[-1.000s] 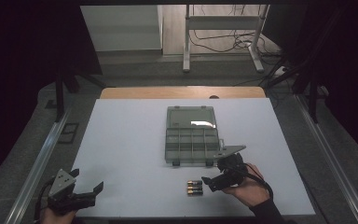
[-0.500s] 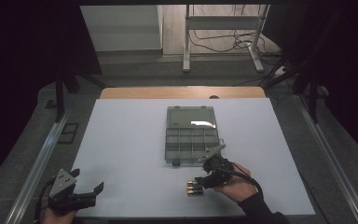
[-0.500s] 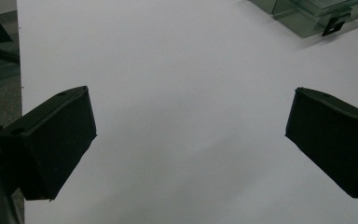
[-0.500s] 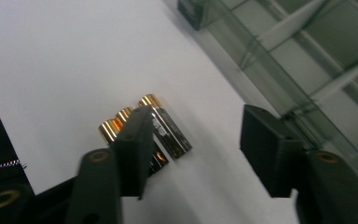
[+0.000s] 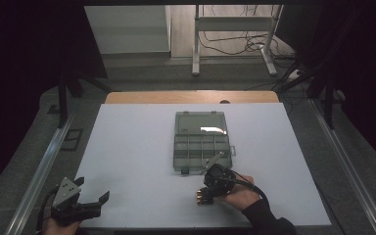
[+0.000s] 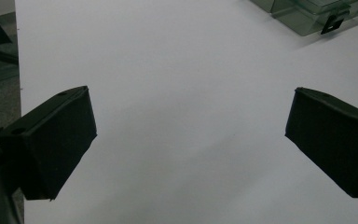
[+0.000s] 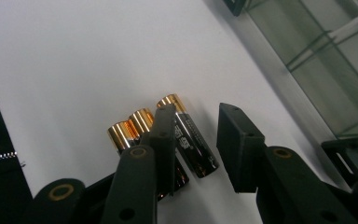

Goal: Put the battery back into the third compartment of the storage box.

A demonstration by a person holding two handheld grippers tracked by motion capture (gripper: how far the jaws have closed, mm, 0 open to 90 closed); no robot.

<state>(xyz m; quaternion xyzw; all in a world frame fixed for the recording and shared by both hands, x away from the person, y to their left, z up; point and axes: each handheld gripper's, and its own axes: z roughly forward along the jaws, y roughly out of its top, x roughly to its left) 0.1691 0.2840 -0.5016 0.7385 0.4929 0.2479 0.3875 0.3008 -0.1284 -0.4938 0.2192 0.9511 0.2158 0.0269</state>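
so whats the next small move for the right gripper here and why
Probably close the right gripper on the outermost battery. Its jaws are open and already straddle that battery, one jaw wedged between it and the two neighbouring batteries on the white table. The open organizer box lies just beyond, seemingly its destination.

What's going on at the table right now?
A person works with a gripper in each hand. The right gripper is down at three batteries lying side by side on the white table, its jaws astride the outermost one but not yet closed. An open compartment box sits just beyond. The left gripper idles open at the table's near left corner.
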